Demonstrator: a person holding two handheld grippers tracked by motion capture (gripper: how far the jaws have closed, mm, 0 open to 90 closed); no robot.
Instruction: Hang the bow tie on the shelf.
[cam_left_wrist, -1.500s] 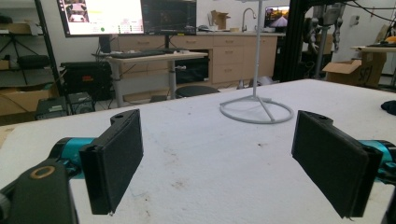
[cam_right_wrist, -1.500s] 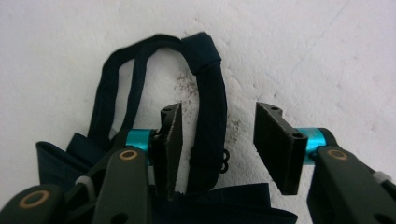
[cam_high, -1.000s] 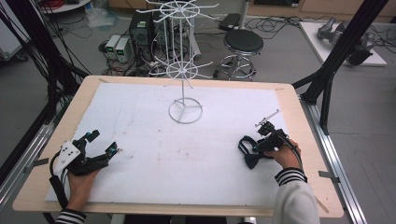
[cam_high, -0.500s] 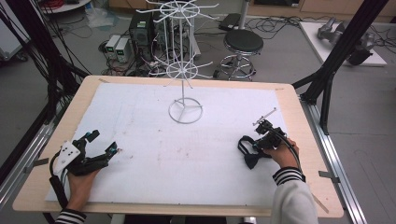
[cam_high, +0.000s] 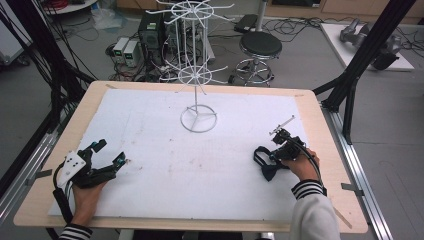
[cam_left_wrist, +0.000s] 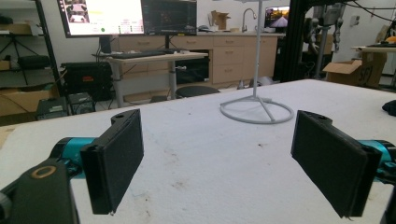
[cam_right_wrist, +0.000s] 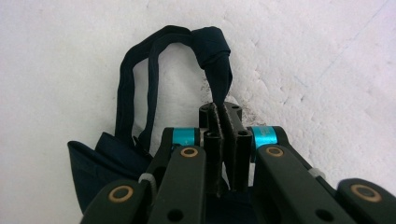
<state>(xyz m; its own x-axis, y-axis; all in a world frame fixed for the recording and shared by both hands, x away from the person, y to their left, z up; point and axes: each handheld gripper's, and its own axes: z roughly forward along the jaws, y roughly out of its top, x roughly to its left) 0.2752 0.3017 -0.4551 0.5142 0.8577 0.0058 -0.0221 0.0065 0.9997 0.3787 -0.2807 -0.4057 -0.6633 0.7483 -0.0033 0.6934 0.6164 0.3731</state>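
Note:
A dark navy bow tie (cam_high: 264, 164) lies on the white table cover (cam_high: 210, 165) at the right, its strap looped out (cam_right_wrist: 125, 79) and its knot (cam_right_wrist: 212, 44) just past my jaws. My right gripper (cam_high: 276, 153) (cam_right_wrist: 223, 111) has just been closing and is shut on the bow tie's band, which is pinched between the pads. My left gripper (cam_high: 111, 152) (cam_left_wrist: 219, 158) rests on the table at the left, open wide with nothing between its fingers (cam_left_wrist: 116, 158).
A white wire display stand (cam_high: 198, 119) (cam_left_wrist: 256, 108) rises from a ring base at the table's back middle. Wooden table edges (cam_high: 330, 150) frame the white cover. A stool (cam_high: 260, 47) and equipment stand on the floor beyond.
The right hand has edged slightly left over the bow tie. The left gripper has kept still.

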